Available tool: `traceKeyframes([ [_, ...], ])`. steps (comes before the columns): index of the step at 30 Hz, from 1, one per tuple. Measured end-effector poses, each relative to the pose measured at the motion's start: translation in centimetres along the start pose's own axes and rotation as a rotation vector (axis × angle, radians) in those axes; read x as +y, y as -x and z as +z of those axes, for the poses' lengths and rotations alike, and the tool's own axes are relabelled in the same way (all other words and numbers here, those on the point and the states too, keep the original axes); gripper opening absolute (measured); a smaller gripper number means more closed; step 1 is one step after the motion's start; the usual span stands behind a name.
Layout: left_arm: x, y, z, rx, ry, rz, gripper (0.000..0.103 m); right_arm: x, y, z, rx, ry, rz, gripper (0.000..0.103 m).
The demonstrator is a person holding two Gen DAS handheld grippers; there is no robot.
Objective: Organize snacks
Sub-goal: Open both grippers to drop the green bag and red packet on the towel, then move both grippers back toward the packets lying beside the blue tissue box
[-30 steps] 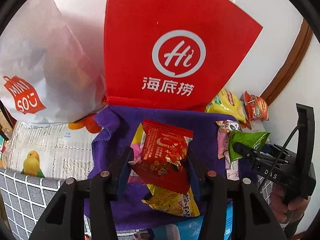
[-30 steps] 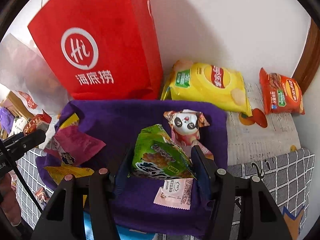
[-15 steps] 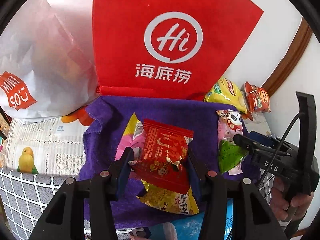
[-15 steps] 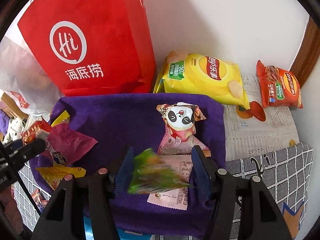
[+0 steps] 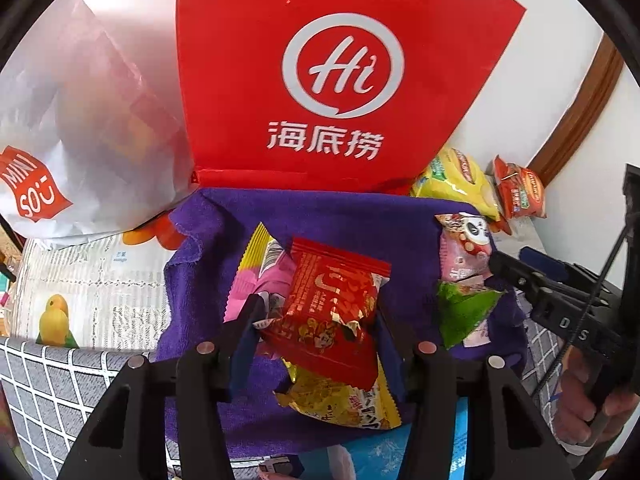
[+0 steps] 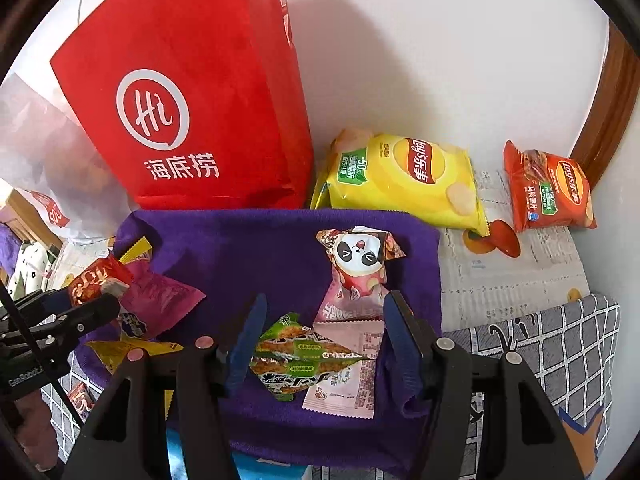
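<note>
While the left gripper [image 5: 320, 320] stays clenched on a red snack packet [image 5: 332, 312] held above the purple cloth [image 6: 248, 248], the right gripper [image 6: 324, 340] now stands with its jaws spread and nothing between them in its grasp. A second ago it was holding the green snack packet [image 6: 304, 356]; that packet now lies flat on the cloth, partly over a pink packet [image 6: 352, 368], between the blue pads [image 6: 248, 340] but apart from the right-hand one.

Open cloth shows in the middle, between the panda packet [image 6: 360, 260] and the heap of pink and yellow packets [image 6: 156, 300] at the left edge. Just behind the cloth's far edge stands a red paper bag [image 6: 192, 100]; a yellow crisp bag [image 6: 408, 176] lies just beside it, and an orange crisp bag [image 6: 548, 196] sits near the wall corner.

The lifted red packet hides much of the heap below it, and the cloth's near edge is cut off by the gripper bodies.
</note>
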State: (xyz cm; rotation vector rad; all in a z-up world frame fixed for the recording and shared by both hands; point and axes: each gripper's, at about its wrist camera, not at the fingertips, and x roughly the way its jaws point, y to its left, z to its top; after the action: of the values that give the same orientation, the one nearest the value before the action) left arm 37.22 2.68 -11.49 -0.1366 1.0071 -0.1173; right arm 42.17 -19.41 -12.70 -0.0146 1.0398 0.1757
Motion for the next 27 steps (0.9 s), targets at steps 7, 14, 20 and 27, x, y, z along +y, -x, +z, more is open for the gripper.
traceKeyframes([
  [7, 0.3, -0.2, 0.1, 0.016, 0.011, -0.001, 0.071, -0.2, 0.2, 0.0, 0.000, -0.011, 0.000, 0.061],
  [14, -0.6, 1.2, 0.2, -0.013, -0.002, -0.018, 0.079, -0.2, 1.9, 0.2, -0.045, -0.014, -0.007, 0.061],
  [20, -1.0, 3.7, 0.2, -0.060, -0.003, -0.035, 0.079, -0.1, 4.3, -0.3, -0.070, -0.036, -0.011, 0.061],
  [27, -2.6, 8.2, -0.3, -0.140, -0.055, -0.017, 0.079, 0.0, 9.2, -2.7, -0.106, -0.057, -0.039, 0.061],
])
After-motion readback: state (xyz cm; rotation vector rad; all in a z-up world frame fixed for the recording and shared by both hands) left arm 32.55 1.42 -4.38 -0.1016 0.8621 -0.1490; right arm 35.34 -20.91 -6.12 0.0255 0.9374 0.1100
